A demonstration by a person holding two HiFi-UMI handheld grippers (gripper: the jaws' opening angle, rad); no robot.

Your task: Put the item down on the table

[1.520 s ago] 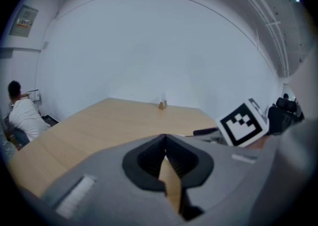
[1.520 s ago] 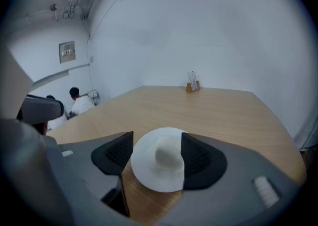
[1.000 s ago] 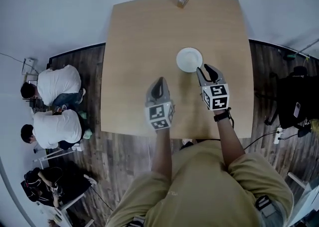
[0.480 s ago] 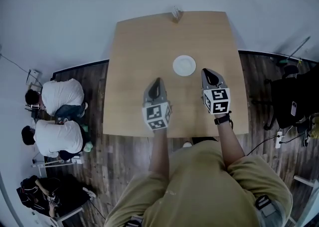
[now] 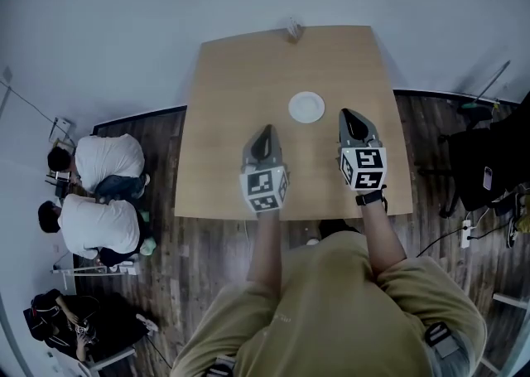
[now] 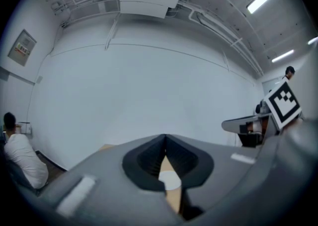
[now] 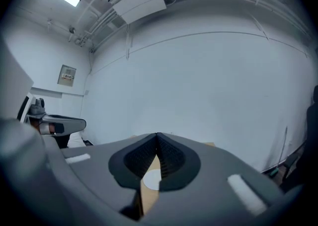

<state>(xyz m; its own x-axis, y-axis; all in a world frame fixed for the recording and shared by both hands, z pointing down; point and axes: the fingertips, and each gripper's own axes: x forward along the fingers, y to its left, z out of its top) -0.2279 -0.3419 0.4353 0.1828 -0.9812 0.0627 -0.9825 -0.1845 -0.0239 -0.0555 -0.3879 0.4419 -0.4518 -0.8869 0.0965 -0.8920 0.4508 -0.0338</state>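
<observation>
A small white plate (image 5: pixel 306 107) lies flat on the wooden table (image 5: pixel 240 77), a little right of its middle. Nothing touches it. My left gripper (image 5: pixel 265 130) hovers over the near half of the table, shut and holding nothing, below and left of the plate. My right gripper (image 5: pixel 349 113) is also shut and holds nothing, just right of the plate and apart from it. In the left gripper view the jaw tips (image 6: pixel 165 136) meet, with the plate (image 6: pixel 171 181) visible behind them. The right gripper view shows the same: tips (image 7: pixel 157 134) together, with the plate (image 7: pixel 151 179) beyond.
A small pale object (image 5: pixel 293 30) stands at the table's far edge, close to the white wall. Two people (image 5: pixel 103 160) crouch on the wooden floor at the left. Black equipment (image 5: pixel 489 168) and cables stand at the right.
My right gripper has drawn back from the plate's edge and now sits apart from it. The plate stays on the table. The head view has pulled back, so everything looks smaller.
</observation>
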